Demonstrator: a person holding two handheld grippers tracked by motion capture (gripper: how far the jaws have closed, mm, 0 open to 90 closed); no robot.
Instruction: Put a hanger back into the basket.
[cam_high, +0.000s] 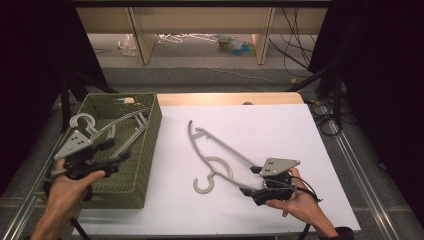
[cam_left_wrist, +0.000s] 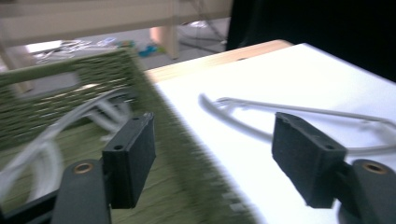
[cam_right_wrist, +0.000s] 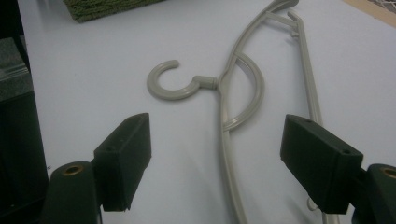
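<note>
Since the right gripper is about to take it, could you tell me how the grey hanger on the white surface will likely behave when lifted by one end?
The grey hanger looks like thin moulded plastic, so probably light and fairly stiff. Gripped at one end, its long arm would likely droop or swing. Lying flat, it may slide when nudged.

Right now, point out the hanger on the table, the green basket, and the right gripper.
hanger (cam_right_wrist: 164, 87), right gripper view, on its hook.
green basket (cam_high: 150, 131), high view, on its right wall.
right gripper (cam_high: 250, 181), high view, midway between its fingertips.
</note>
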